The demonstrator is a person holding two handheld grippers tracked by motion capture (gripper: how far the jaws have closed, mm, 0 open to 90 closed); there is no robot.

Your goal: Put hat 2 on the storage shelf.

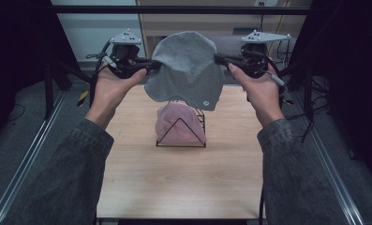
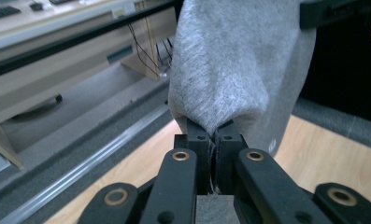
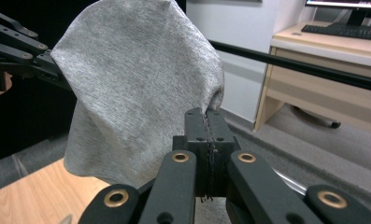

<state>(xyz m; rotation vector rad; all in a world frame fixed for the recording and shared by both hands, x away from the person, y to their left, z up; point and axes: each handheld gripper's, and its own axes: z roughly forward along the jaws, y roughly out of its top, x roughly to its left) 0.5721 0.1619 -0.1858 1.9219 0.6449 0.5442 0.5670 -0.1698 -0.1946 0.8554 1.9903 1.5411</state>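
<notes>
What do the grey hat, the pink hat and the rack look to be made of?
Grey hat: soft heathered knit, matte, drapes in folds. Pink hat: likely similar knit, too small to confirm. Rack: thin black wire, probably metal.

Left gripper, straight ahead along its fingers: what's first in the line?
The grey beanie it already pinches. Beyond that cloth, likely the right gripper facing it from the other side; depth past the fabric is unclear.

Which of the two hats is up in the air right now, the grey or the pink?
The grey hat, pinched at its sides by the left gripper and right gripper. The pink hat sits on the wire rack.
</notes>
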